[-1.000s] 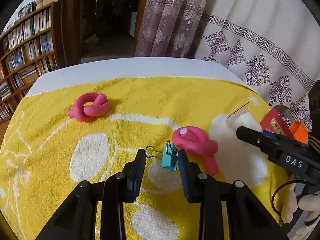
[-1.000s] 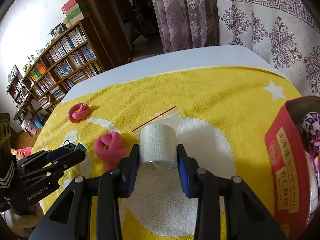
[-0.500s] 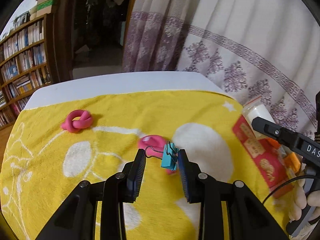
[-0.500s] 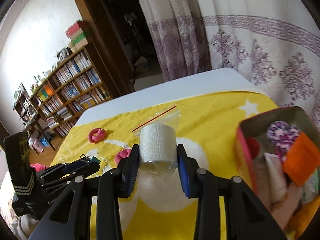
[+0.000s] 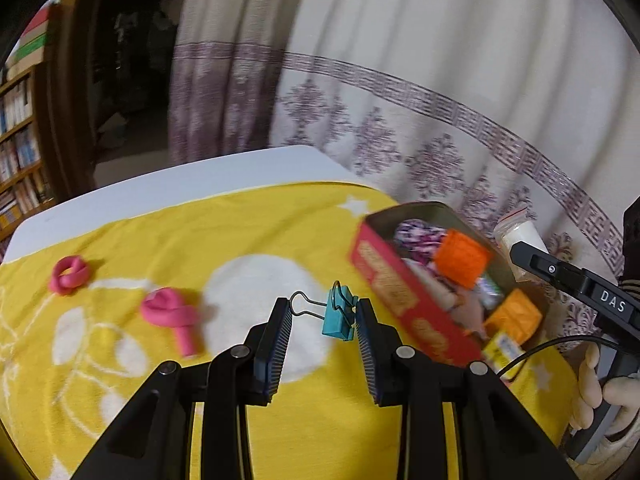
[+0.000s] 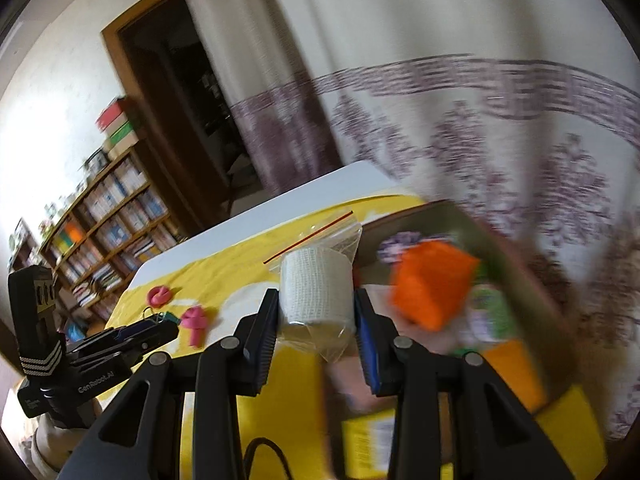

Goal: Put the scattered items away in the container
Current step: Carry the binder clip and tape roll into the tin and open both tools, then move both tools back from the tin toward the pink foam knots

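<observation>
Fluffy terry towel [image 5: 256, 240], clear glossy plastic bag [image 6: 340, 240], wire-handled binder clip [image 5: 338, 316]

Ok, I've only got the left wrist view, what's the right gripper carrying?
Observer: A white gauze roll in a clear bag, clamped between the right gripper pads.
Operator: Is the bag sealed?
Observer: Cannot tell; its red seal strip stands above the roll, and the bag's bottom hangs loose below.
Operator: Does that camera see my clip?
Observer: Yes, low on the left, the clip sits at the left gripper tips.
</observation>
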Motion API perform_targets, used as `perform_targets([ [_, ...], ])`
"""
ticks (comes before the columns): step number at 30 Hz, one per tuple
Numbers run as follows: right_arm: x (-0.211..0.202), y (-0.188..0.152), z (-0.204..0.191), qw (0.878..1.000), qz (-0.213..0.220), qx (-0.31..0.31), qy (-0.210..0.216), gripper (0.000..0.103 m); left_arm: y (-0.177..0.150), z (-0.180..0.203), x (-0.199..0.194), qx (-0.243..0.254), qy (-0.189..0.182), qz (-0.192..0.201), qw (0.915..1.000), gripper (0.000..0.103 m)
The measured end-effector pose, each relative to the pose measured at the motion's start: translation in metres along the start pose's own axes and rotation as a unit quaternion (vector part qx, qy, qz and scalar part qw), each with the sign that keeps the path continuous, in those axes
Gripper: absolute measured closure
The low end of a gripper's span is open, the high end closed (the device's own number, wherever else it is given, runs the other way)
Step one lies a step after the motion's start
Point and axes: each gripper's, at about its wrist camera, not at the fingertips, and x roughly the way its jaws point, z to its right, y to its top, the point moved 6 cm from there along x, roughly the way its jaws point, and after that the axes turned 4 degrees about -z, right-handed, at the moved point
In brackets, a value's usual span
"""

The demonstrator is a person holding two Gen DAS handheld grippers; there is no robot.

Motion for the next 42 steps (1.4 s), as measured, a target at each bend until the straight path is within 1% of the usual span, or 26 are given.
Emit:
perform_targets([
  [5, -0.023, 0.001, 0.046, 0.999, 0.013, 0.028, -0.021, 0.063, 0.007, 0.046, 0.014, 0.028, -0.022, -0.005, 0.9994, 0.069],
  [10, -0.030, -0.001, 0.065, 0.999, 0.013, 0.037, -0.025, 0.064, 0.013, 0.084, 0.030, 0.052, -0.040, -0.013, 0.9977, 0.069],
  [13, -0.030, -0.001, 0.073, 0.999, 0.013, 0.043, -0.022, 0.064, 0.015, 0.096, 0.037, 0.061, -0.045, -0.017, 0.9970, 0.069],
  [18, -0.028, -0.002, 0.079, 0.998, 0.013, 0.050, -0.020, 0.064, 0.019, 0.107, 0.046, 0.066, -0.048, -0.020, 0.9964, 0.069],
  [19, -0.027, -0.002, 0.080, 0.998, 0.013, 0.050, -0.019, 0.064, 0.020, 0.107, 0.047, 0.066, -0.048, -0.020, 0.9965, 0.069],
  [20, -0.026, -0.001, 0.080, 0.998, 0.012, 0.051, -0.020, 0.064, 0.022, 0.108, 0.049, 0.063, -0.050, -0.020, 0.9966, 0.066],
  [21, -0.025, -0.001, 0.080, 0.998, 0.013, 0.050, -0.020, 0.064, 0.023, 0.108, 0.052, 0.062, -0.052, -0.023, 0.9965, 0.058],
  [22, -0.023, 0.000, 0.079, 0.999, 0.012, 0.049, -0.020, 0.062, 0.023, 0.109, 0.055, 0.057, -0.058, -0.027, 0.9963, 0.037],
  [23, -0.022, 0.000, 0.080, 0.998, 0.011, 0.052, -0.020, 0.062, 0.023, 0.108, 0.056, 0.050, -0.060, -0.026, 0.9966, 0.022],
  [25, -0.019, -0.001, 0.082, 0.998, 0.007, 0.058, -0.021, 0.061, 0.024, 0.104, 0.053, 0.037, -0.057, -0.015, 0.9976, 0.021],
  [31, -0.017, -0.003, 0.083, 0.998, 0.005, 0.062, -0.025, 0.060, 0.024, 0.087, 0.044, 0.022, -0.043, -0.012, 0.9988, 0.021],
  [37, -0.017, -0.002, 0.069, 0.998, 0.005, 0.051, -0.022, 0.060, 0.020, 0.068, 0.035, 0.005, -0.028, -0.008, 0.9996, 0.021],
  [42, -0.016, -0.005, 0.046, 0.999, 0.004, 0.024, -0.025, 0.060, 0.014, 0.048, 0.026, -0.014, -0.018, -0.006, 0.9997, 0.021],
])
